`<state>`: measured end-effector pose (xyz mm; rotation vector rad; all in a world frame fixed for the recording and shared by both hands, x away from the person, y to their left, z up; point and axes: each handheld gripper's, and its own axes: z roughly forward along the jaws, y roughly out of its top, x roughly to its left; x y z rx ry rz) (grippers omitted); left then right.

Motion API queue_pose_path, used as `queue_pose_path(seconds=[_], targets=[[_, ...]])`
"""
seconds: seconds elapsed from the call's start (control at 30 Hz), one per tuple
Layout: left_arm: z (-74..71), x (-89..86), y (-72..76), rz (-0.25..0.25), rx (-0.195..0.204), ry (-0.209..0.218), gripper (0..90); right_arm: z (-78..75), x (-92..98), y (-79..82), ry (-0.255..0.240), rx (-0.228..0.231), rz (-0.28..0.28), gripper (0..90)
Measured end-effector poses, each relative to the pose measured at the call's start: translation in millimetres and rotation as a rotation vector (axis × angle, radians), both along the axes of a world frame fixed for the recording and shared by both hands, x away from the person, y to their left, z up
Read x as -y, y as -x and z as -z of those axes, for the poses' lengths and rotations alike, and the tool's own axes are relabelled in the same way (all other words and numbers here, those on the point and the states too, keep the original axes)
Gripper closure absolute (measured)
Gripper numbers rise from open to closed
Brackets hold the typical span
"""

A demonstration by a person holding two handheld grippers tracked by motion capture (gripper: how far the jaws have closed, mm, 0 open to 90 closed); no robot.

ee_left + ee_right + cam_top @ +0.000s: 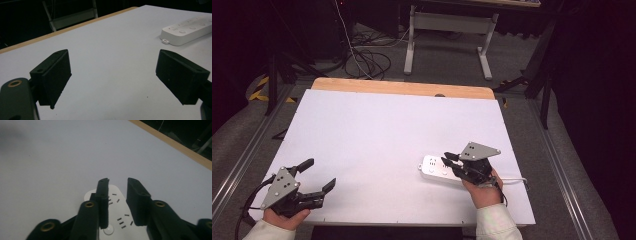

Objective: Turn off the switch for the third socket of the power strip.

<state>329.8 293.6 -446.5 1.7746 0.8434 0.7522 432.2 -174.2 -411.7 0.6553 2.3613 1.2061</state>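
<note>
The right gripper (451, 161) hovers over a white power strip (439, 168), jaws narrowed with a slim gap between them and nothing clamped. The strip lies directly beneath its fingertips (103, 185), long axis running along them. The left gripper (318, 176), jaws wide apart, sits well off.

Open white table (377, 130) all round, the power strip (439, 169) near the right edge the sole obstacle.

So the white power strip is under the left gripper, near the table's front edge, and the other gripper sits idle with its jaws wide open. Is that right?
Not quite: the white power strip lies under the right gripper, as the high view shows. It is near the table's front edge, and the idle one with jaws wide open is the left gripper.
</note>
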Motion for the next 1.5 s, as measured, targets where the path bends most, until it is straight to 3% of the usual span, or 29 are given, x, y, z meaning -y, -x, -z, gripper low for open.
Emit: queue_pose_path(seconds=[0.07, 0.33, 0.67, 0.83, 1.03, 1.5], targets=[[0.2, 0.3, -0.3, 0.001, 0.001, -0.006, 13.2, 0.4, -1.1, -0.3, 0.014, -0.007, 0.014, 89.8], [0.2, 0.4, 0.0, -0.002, 0.005, -0.013, 13.6, 1.4, -4.3, -0.5, 0.056, -0.005, 0.053, 90.0], [0.6, 0.8, -0.5, -0.006, 0.005, -0.019, 13.9, 14.7, -16.1, -8.4, 0.172, -0.078, 0.095, 90.0], [0.6, 0.6, -0.4, -0.009, 0.003, -0.017, 14.0, 20.7, -19.3, -12.2, 0.199, -0.135, 0.089, 90.0], [0.4, 0.8, -0.9, -0.01, -0.012, -0.028, 14.9, 25.3, -22.1, -14.5, 0.236, -0.171, 0.075, 90.0], [0.1, 1.0, -1.1, -0.015, -0.025, -0.031, 15.6, 29.4, -24.0, -15.6, 0.273, -0.21, 0.064, 90.0]])
